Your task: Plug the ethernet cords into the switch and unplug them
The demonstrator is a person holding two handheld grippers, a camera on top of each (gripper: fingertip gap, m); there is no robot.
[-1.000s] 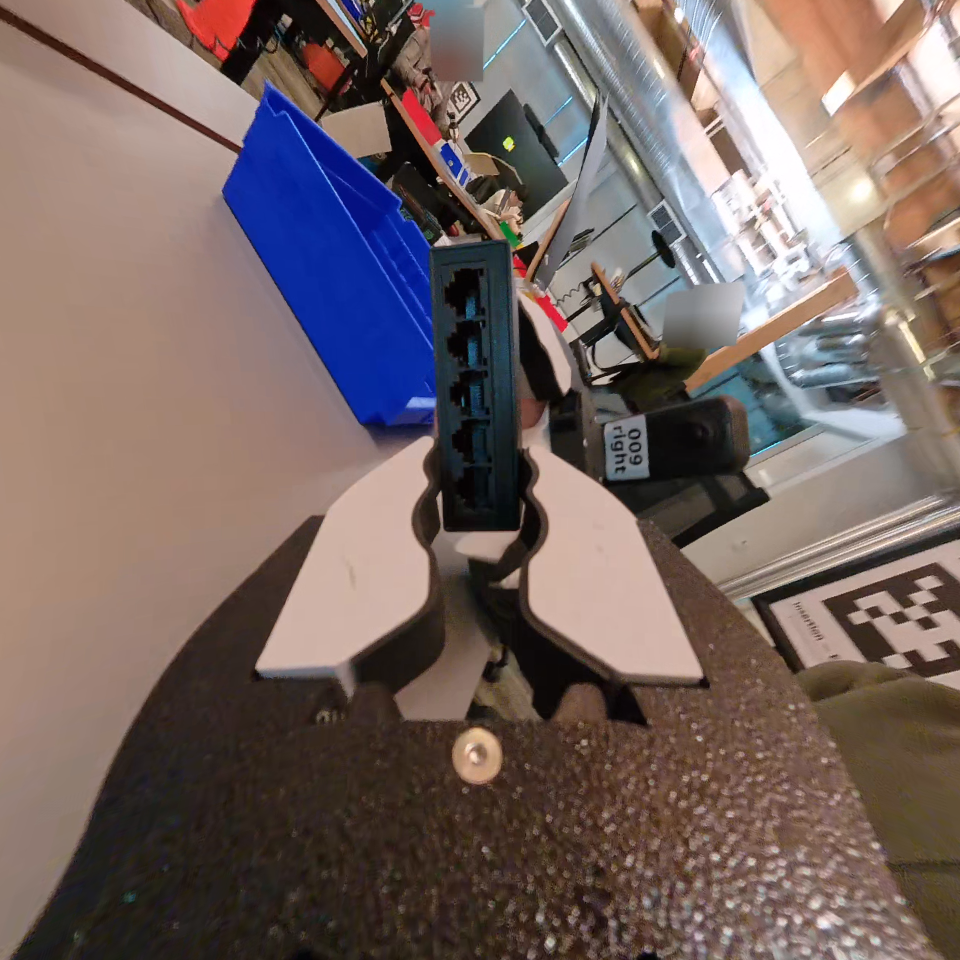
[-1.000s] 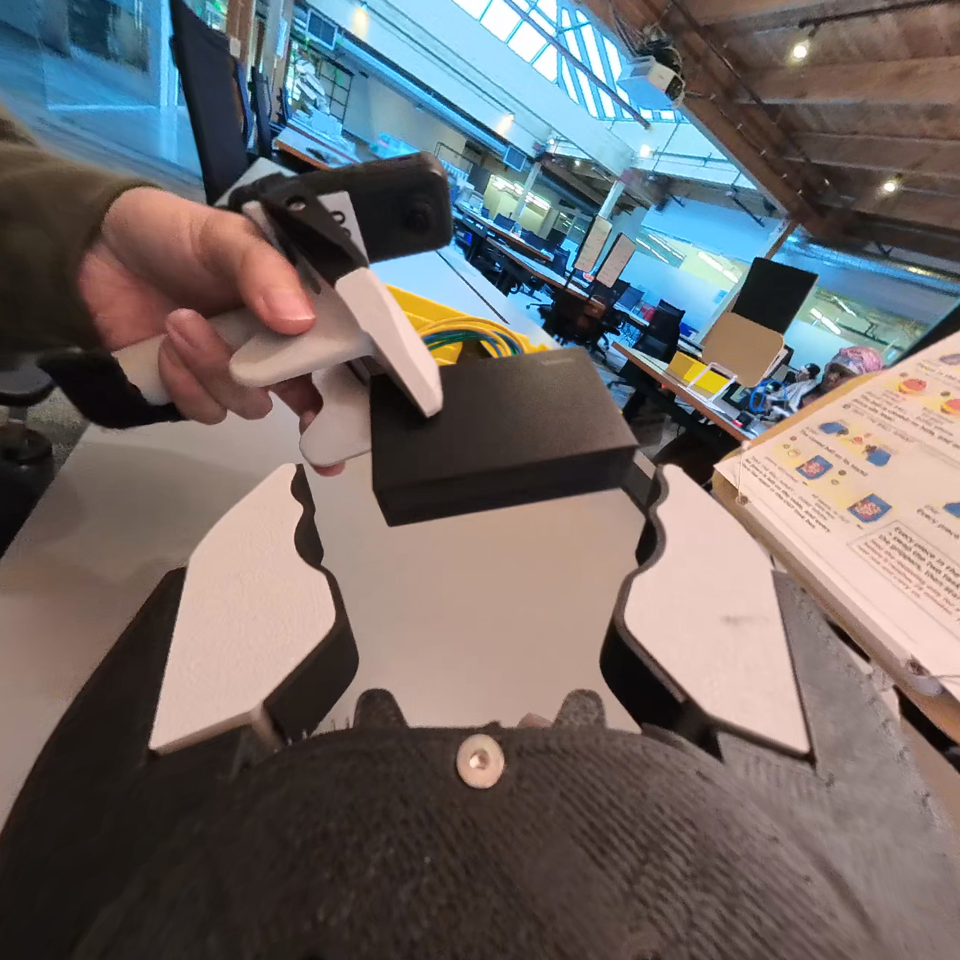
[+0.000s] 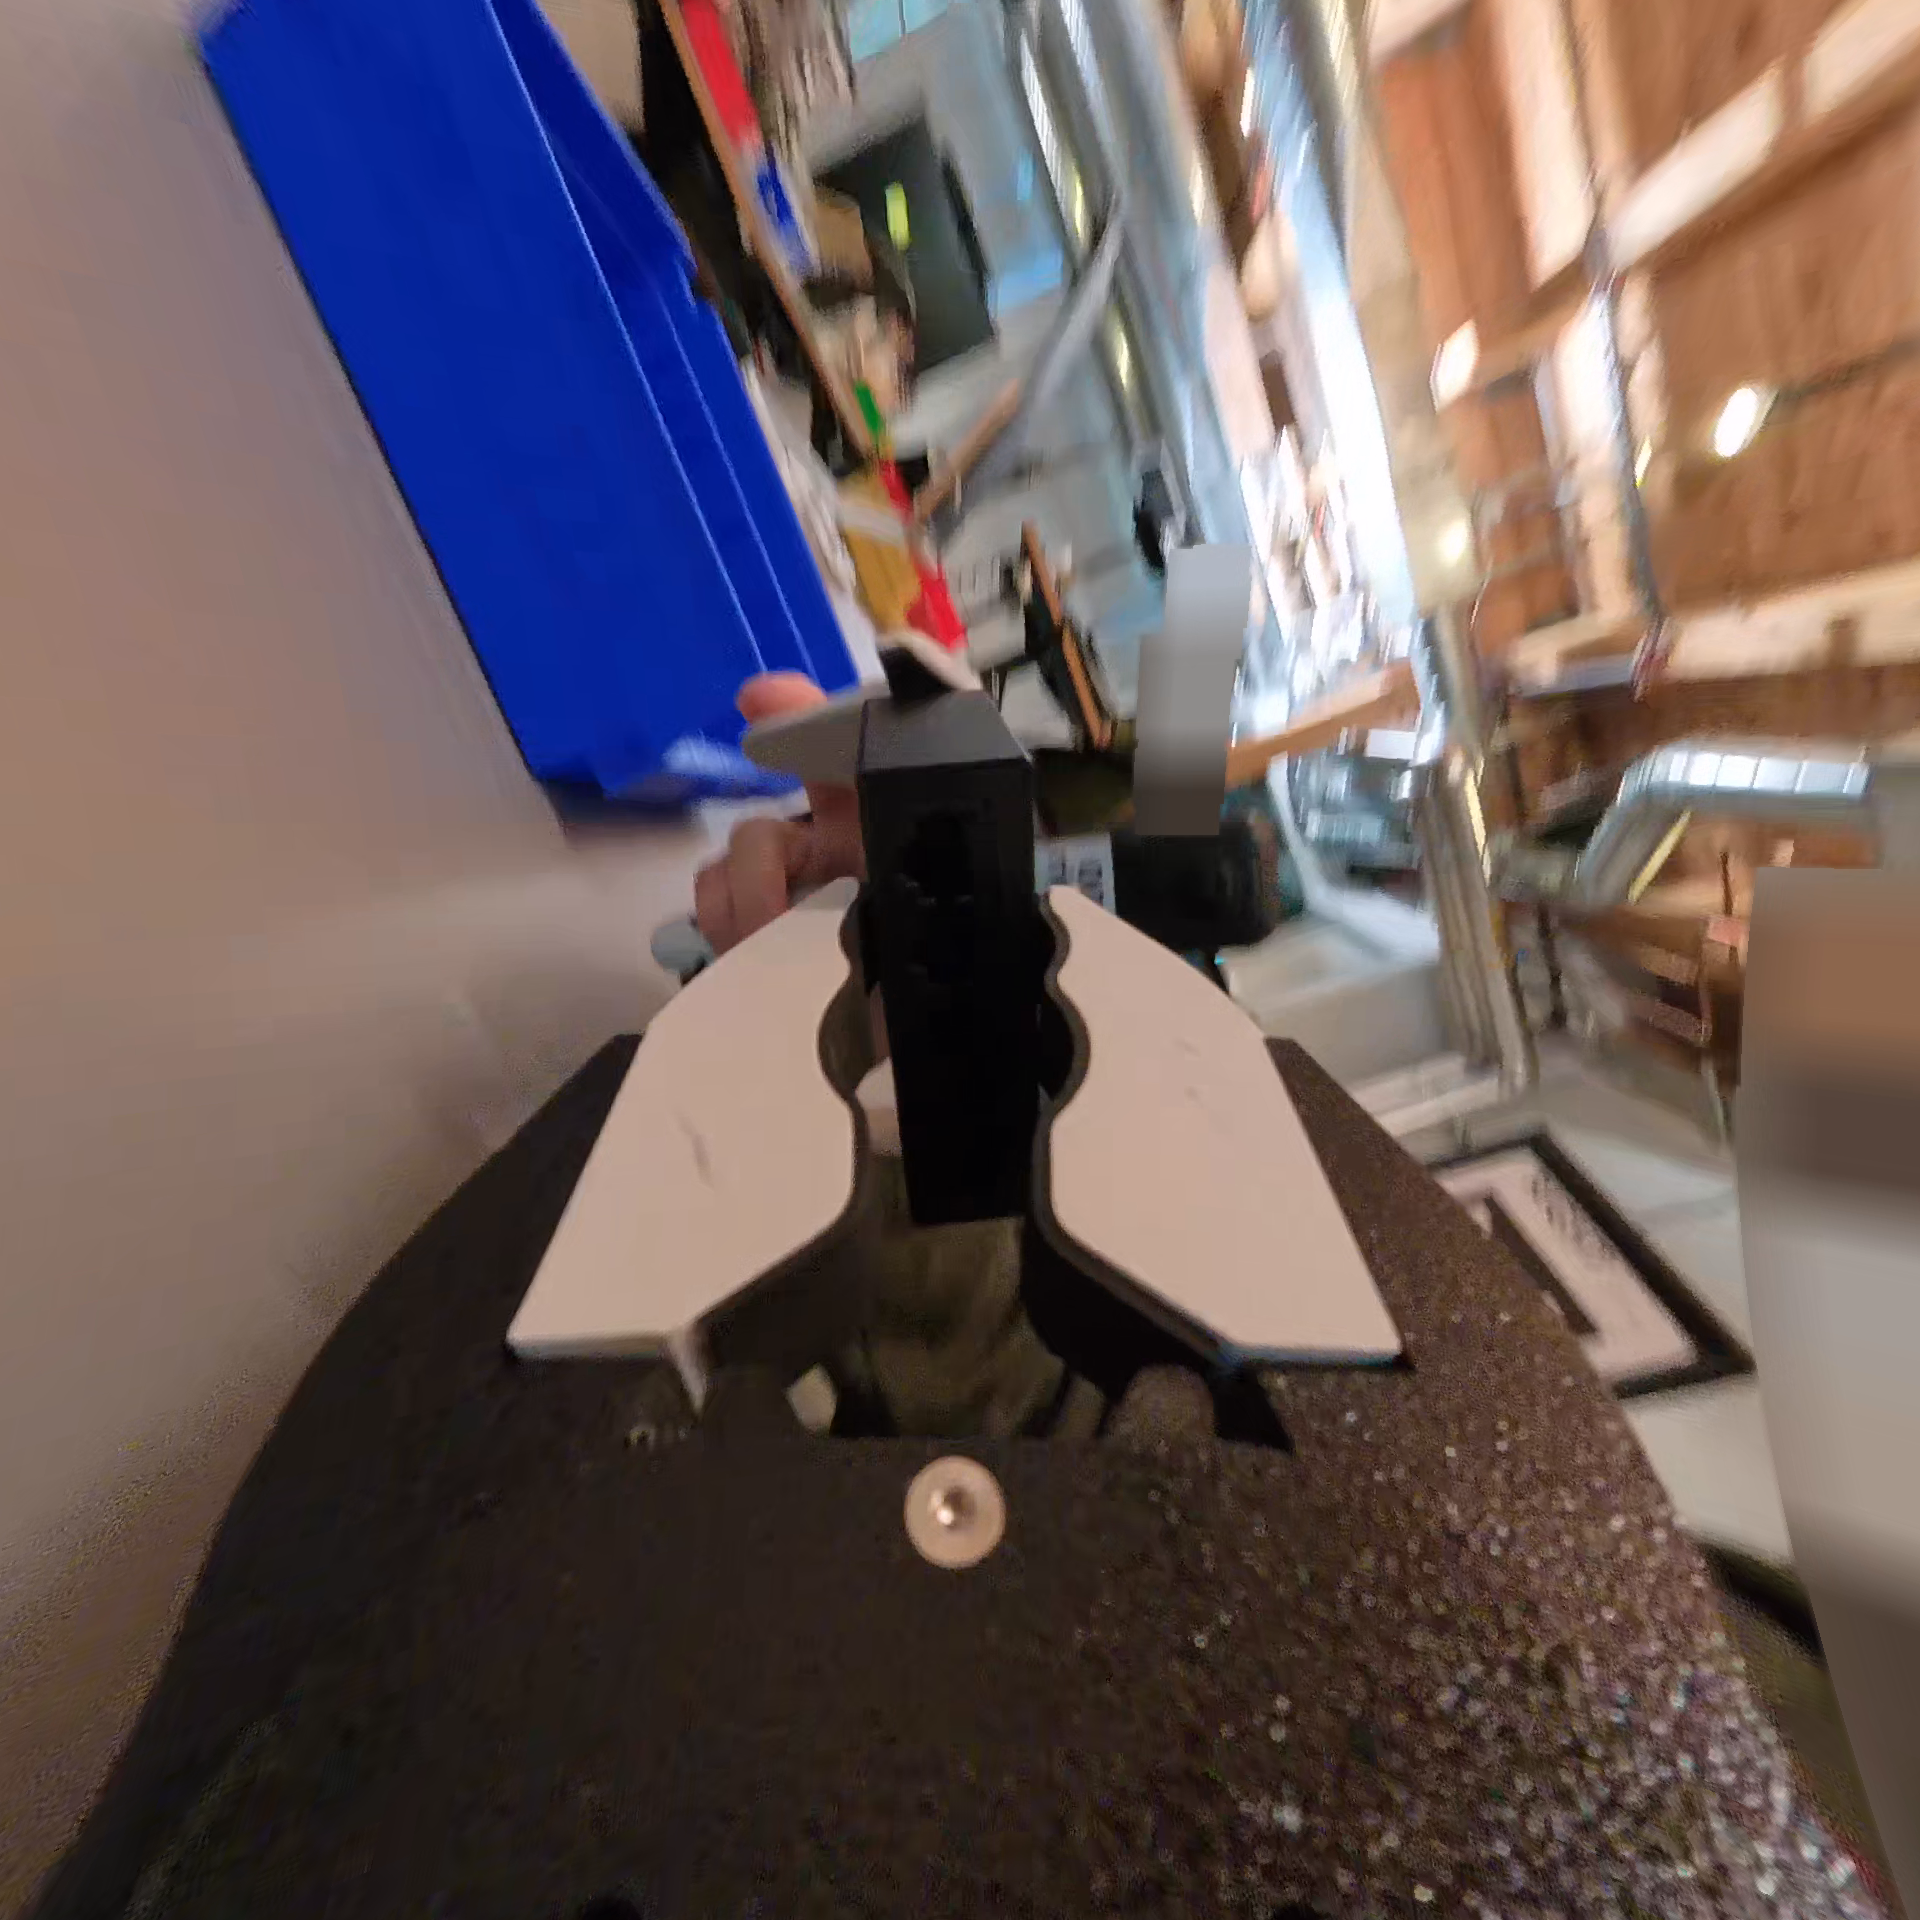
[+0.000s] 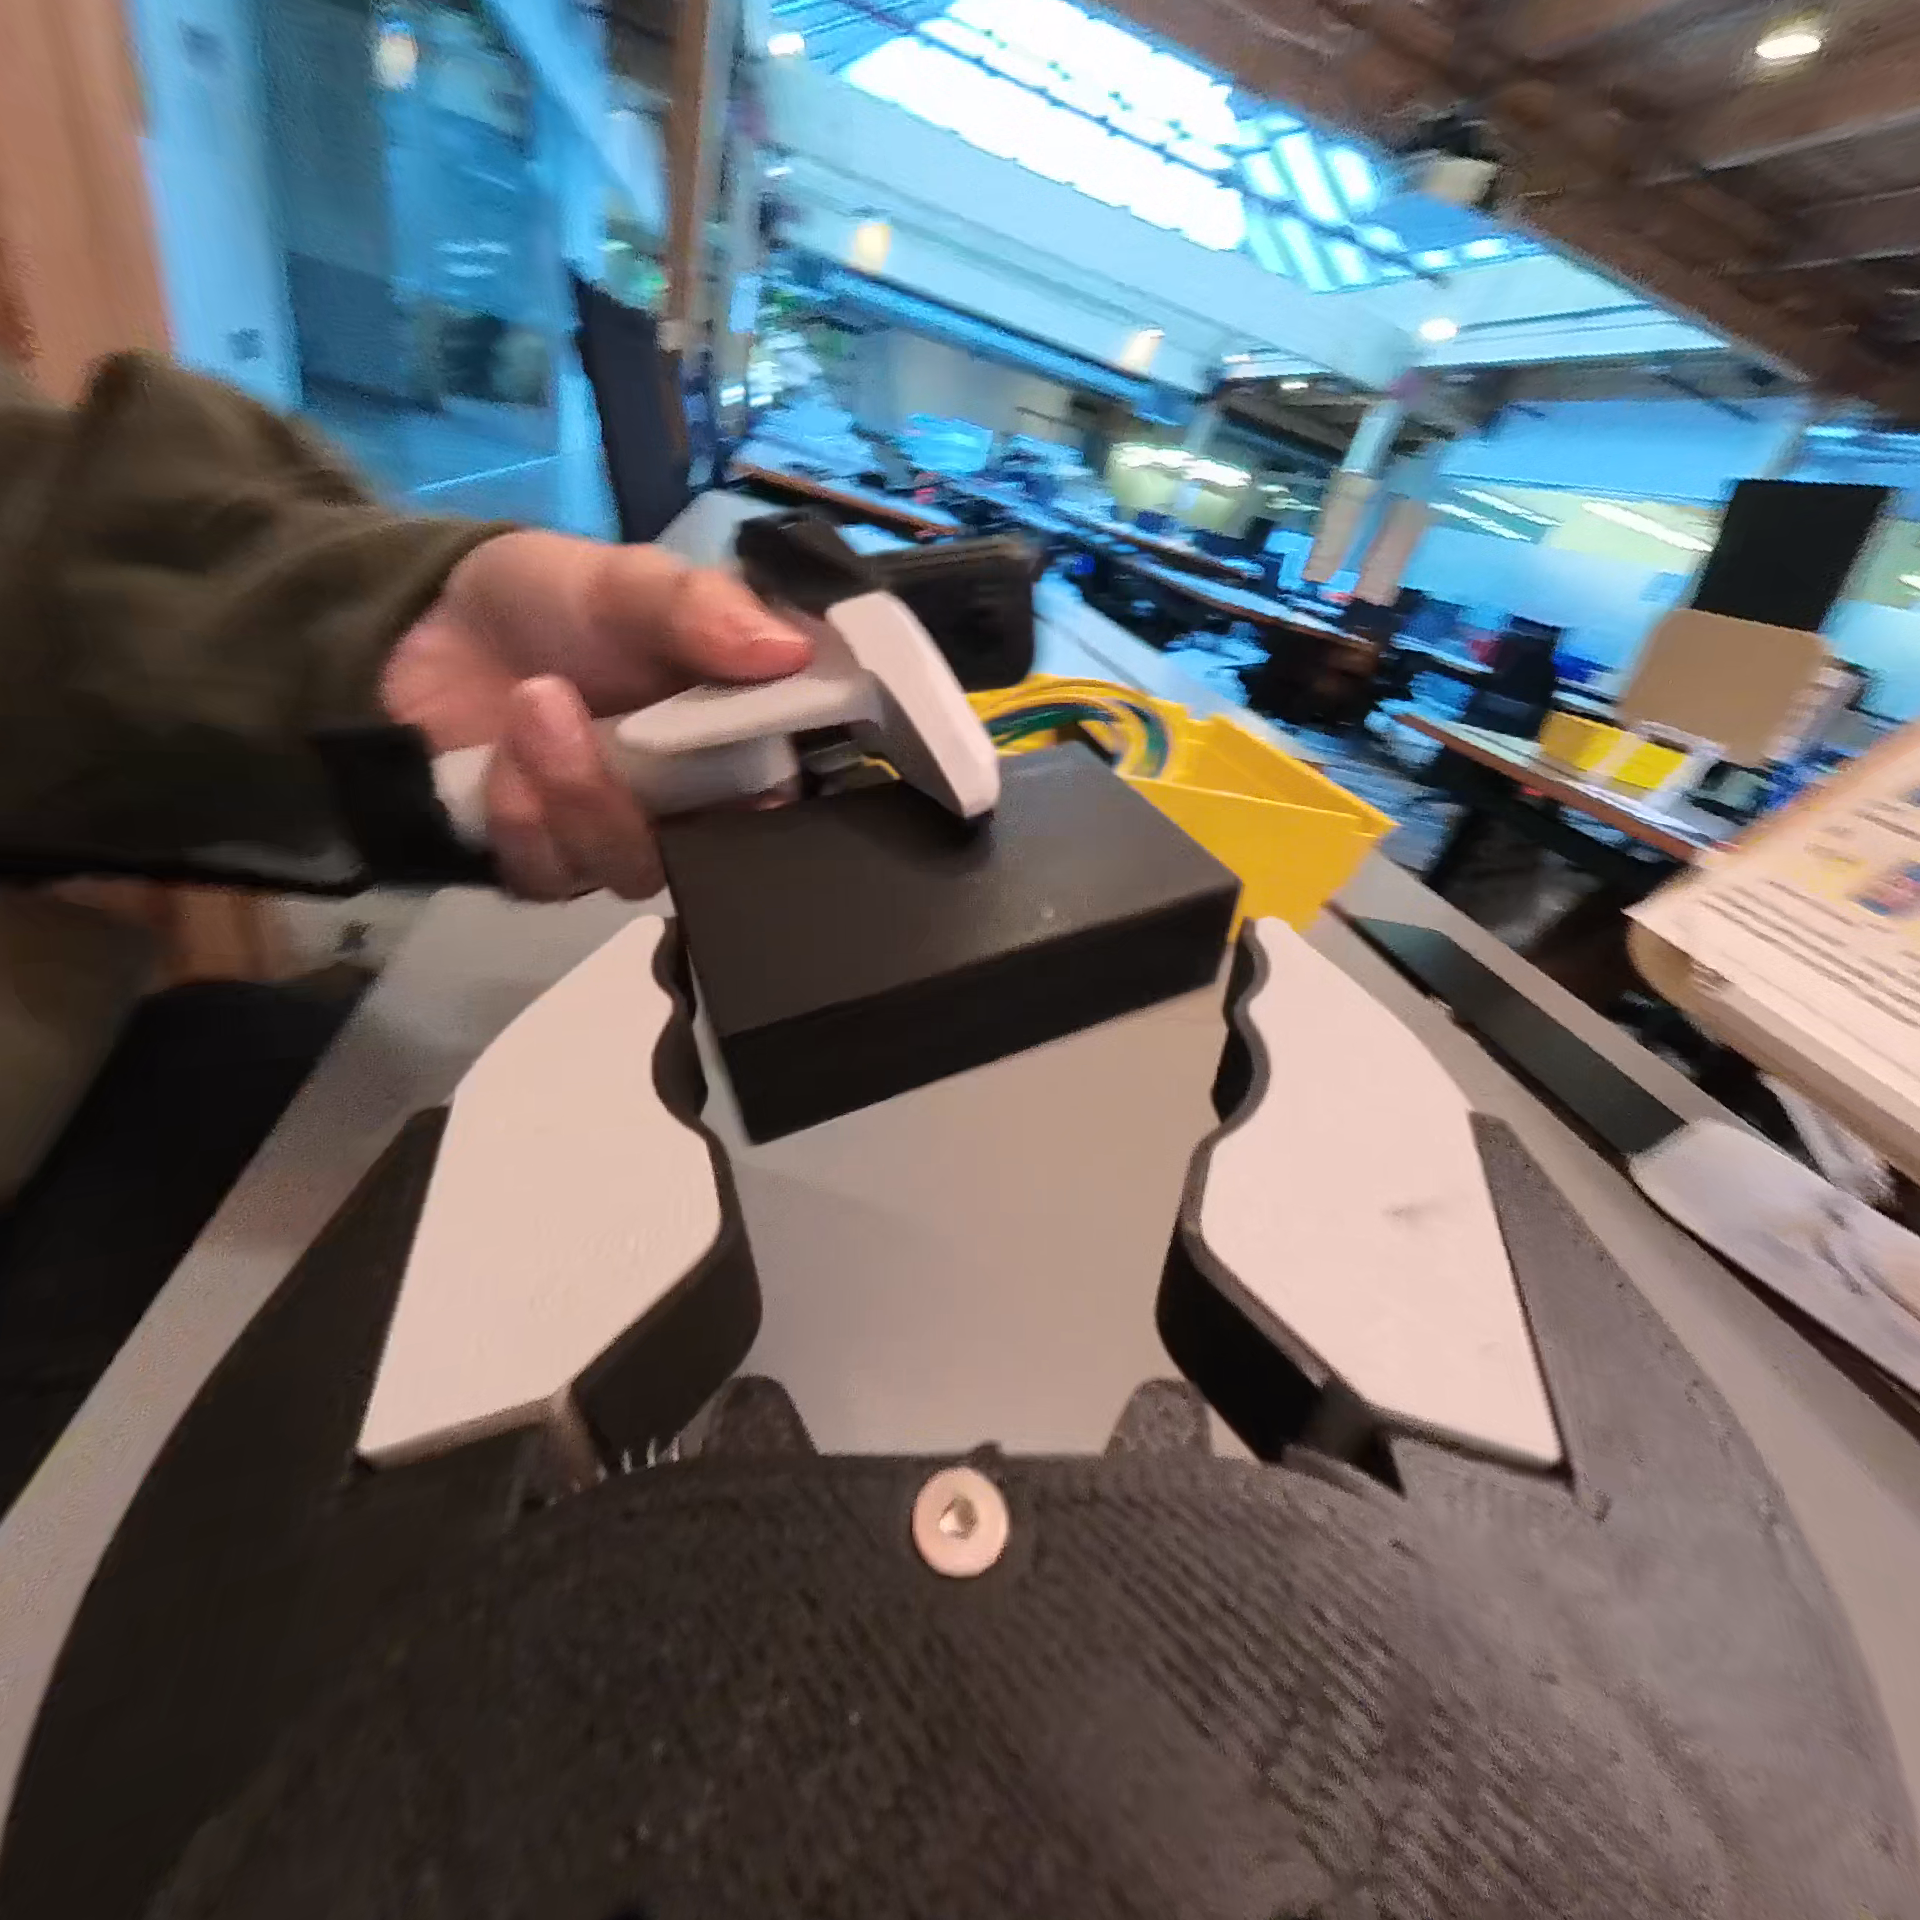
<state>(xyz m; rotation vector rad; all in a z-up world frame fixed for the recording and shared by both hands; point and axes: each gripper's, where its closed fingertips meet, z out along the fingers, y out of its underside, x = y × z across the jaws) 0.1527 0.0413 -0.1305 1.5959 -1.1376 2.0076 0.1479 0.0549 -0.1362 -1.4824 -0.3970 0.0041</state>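
Note:
The black switch (image 3: 956,1039) stands on end between my left gripper's (image 3: 951,914) fingers, which are shut on it, ports towards that camera. In the right wrist view the switch (image 4: 935,894) sits just above the grey table (image 4: 987,1247). My right gripper (image 4: 956,956) has closed on its two sides, fingertips against it. The left gripper (image 4: 935,769) shows there pinching the switch's far end, held by a hand (image 4: 582,707). Coloured ethernet cords (image 4: 1081,707) lie in a yellow bin (image 4: 1278,821) behind. No cord is plugged in.
A blue bin (image 3: 520,416) stands on the table beyond the switch in the left wrist view. A stack of printed sheets (image 4: 1787,935) and a black strip (image 4: 1507,1039) lie at the right of the table. Desks and chairs fill the room behind.
My right gripper has moved up to the switch and narrowed until its fingertips meet the sides. The left gripper has tilted with the switch. Both views are blurred by motion.

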